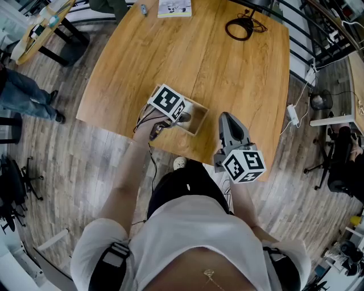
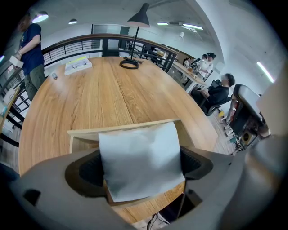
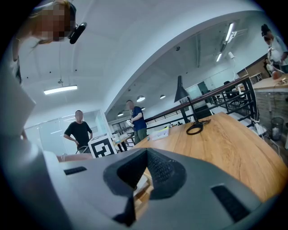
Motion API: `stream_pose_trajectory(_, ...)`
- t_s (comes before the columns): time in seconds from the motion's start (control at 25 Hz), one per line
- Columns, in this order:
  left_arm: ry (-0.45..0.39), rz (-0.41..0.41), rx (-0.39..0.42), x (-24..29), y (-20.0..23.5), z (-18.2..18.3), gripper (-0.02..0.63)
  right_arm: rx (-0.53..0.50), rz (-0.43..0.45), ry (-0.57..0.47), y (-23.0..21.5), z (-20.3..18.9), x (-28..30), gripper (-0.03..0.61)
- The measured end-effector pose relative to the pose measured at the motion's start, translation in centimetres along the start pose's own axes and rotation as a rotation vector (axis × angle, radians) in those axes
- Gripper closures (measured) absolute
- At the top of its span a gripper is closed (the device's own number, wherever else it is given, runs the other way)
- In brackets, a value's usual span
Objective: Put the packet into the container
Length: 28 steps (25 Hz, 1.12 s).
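A pale grey packet [image 2: 139,161] is pinched upright between the jaws of my left gripper [image 2: 140,167], which is shut on it. The packet hangs over the open top of a small wooden container [image 2: 121,128] that stands near the table's front edge. From the head view, the left gripper [image 1: 182,117] sits at the container's [image 1: 199,123] left side, its marker cube hiding most of the packet. My right gripper [image 1: 227,117] hovers just right of the container, shut and holding nothing. Through the narrow gap of the right gripper [image 3: 143,173] a sliver of the container [image 3: 143,192] shows.
The wooden table [image 1: 227,74] carries a coiled black cable [image 1: 242,27] and a booklet [image 1: 174,7] at its far side. A black lamp [image 2: 138,18] stands by the cable. People stand beyond the table [image 3: 80,130]. The table's front edge runs close below the container.
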<state>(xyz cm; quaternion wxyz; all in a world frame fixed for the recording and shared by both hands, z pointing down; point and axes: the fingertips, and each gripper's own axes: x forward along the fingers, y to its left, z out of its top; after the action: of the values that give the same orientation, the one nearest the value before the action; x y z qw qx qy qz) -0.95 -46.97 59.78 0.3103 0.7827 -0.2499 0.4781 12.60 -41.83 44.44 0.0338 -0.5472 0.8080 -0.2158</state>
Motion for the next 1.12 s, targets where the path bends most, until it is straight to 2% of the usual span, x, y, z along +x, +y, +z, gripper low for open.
stream_pose_trajectory(0.16,-0.046,-0.013,-0.025,-0.4,0.0,0.7,0.123,-0.001,-0.001,-0.001,0.0,0.0,0.0,0.568)
stream_pose_trajectory(0.36,-0.044,0.030,-0.018,-1.0,0.6,1.3,0.124,-0.001,0.001,0.002,0.0,0.0,-0.1,0.568)
stream_pose_trajectory(0.56,-0.085,0.030,-0.028,-1.9,0.2,1.7,0.126,-0.003,0.002,0.006,0.0,-0.1,0.0,0.568)
stream_pose_trajectory(0.72,-0.130,0.026,-0.008,-2.3,-0.6,1.9,0.155,-0.004,0.011,0.010,0.2,-0.1,0.2,0.568)
stream_pose_trajectory(0.8,-0.160,0.040,-0.007,-2.6,-0.8,1.9,0.198,-0.005,0.016,0.011,0.5,-0.2,0.2,0.568)
stream_pose_trajectory(0.84,-0.180,0.056,-0.012,-2.8,-0.7,1.9,0.241,-0.005,0.019,0.011,0.6,-0.2,0.3,0.568)
stream_pose_trajectory(0.96,-0.248,0.118,-0.033,-3.5,-0.4,2.0,0.420,-0.004,0.026,0.015,0.8,-0.4,0.4,0.568)
stream_pose_trajectory(1.0,-0.269,0.125,-0.038,-3.7,-0.4,1.9,0.462,-0.004,0.028,0.016,0.9,-0.4,0.4,0.568)
stream_pose_trajectory(1.12,-0.354,0.104,-0.071,-4.5,-1.2,2.0,0.514,-0.008,0.036,0.020,1.1,-0.6,0.5,0.568)
